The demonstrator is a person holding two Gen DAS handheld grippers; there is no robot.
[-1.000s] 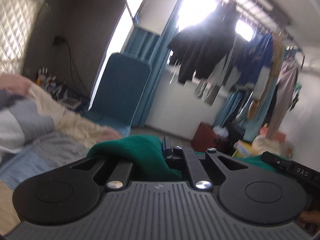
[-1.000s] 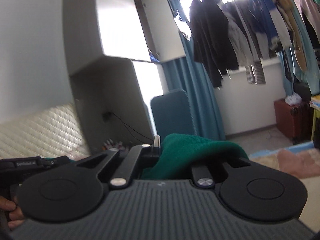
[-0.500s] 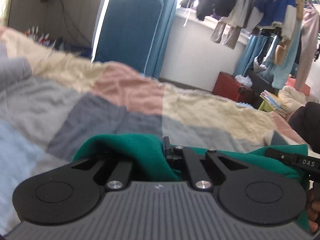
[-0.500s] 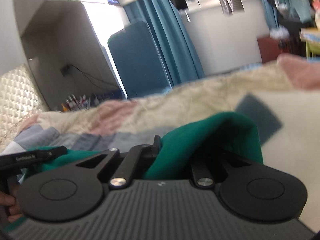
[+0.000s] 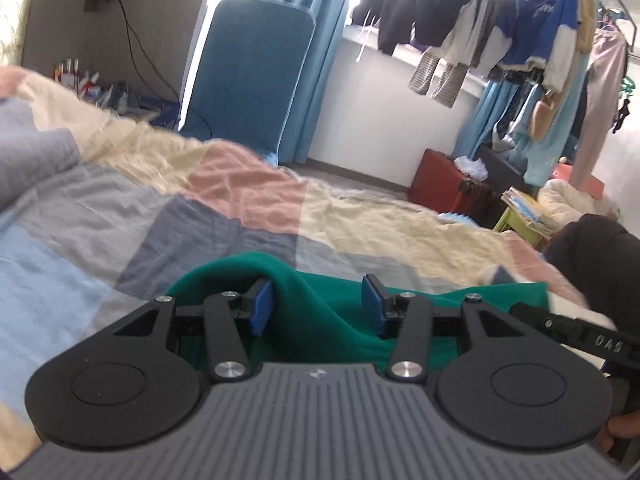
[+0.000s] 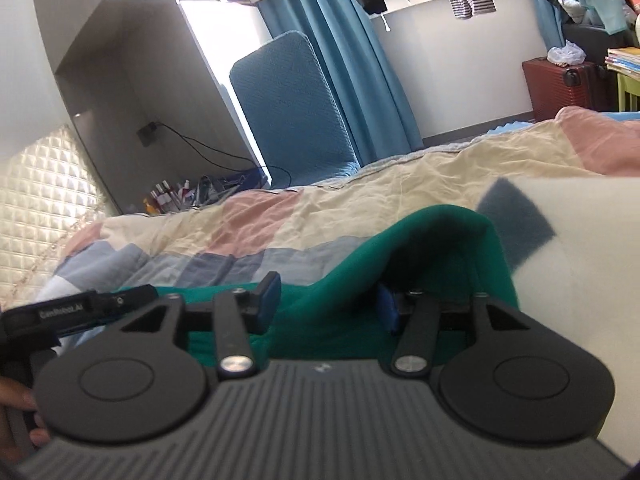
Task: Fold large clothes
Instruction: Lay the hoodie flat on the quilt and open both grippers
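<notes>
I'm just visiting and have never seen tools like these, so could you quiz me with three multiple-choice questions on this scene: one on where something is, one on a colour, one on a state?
1. Where does the green garment lie?
A. on the patchwork quilt
B. on the floor
C. on the clothes rail

2. What colour are the pads on the left gripper?
A. red
B. blue
C. white

3. How do the jaws of the right gripper stand?
A. clamped on the garment
B. apart, cloth loose between them
C. out of view

Answers:
1 A, the cloth rests on the quilt in front of both grippers.
2 B, both pad faces show blue.
3 B, the jaws have just been opening and a gap shows beside the fold of cloth.
</notes>
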